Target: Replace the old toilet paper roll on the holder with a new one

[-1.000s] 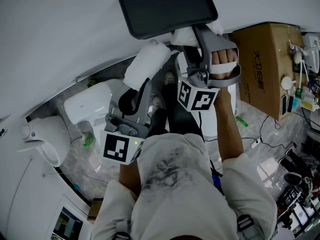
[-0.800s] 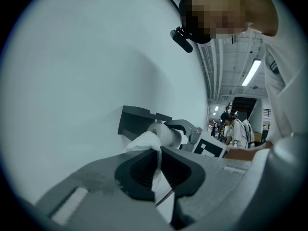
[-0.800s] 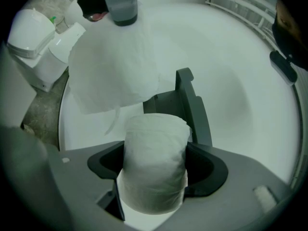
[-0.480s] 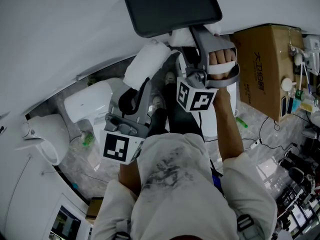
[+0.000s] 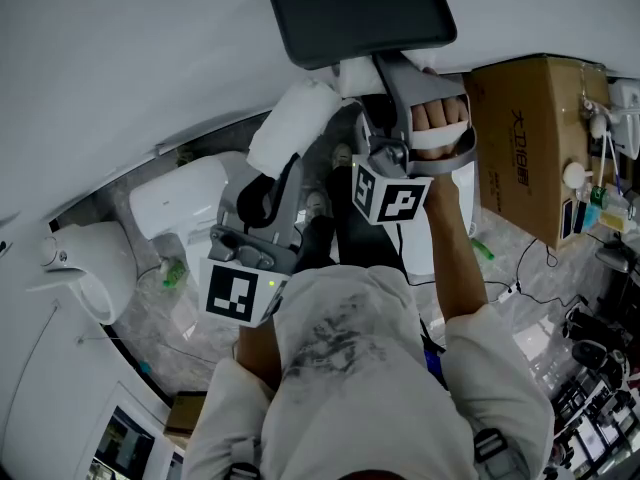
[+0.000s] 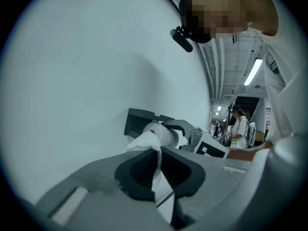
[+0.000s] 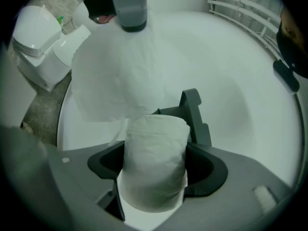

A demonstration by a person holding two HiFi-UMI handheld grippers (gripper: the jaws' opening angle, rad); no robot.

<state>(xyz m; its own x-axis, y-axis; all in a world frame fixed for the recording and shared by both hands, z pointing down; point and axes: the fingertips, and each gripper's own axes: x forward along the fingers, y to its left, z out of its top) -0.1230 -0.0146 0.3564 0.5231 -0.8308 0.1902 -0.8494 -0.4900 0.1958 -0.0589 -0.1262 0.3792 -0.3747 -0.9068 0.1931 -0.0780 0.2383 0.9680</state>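
A white toilet paper roll (image 7: 154, 162) stands between the jaws of my right gripper (image 7: 155, 170), which is shut on it. In the head view the right gripper (image 5: 372, 86) holds the roll (image 5: 362, 72) just under the dark grey holder cover (image 5: 360, 16) on the white wall. The holder's grey arm (image 7: 193, 110) shows right behind the roll. A loose sheet of paper (image 5: 292, 120) trails from the roll to my left gripper (image 5: 292, 164), which is shut on the sheet (image 6: 155, 163). The left gripper (image 7: 130, 8) is seen pinching the sheet's (image 7: 115, 76) far end.
A white toilet (image 5: 190, 203) and another white fixture (image 5: 85, 268) stand on the marbled floor at the left. A cardboard box (image 5: 525, 138) stands right of the holder. Cables and equipment (image 5: 590, 338) crowd the lower right.
The holder cover sits a little further right in the head view. The right gripper with the roll has shifted slightly beneath it. The left gripper has kept still with the sheet.
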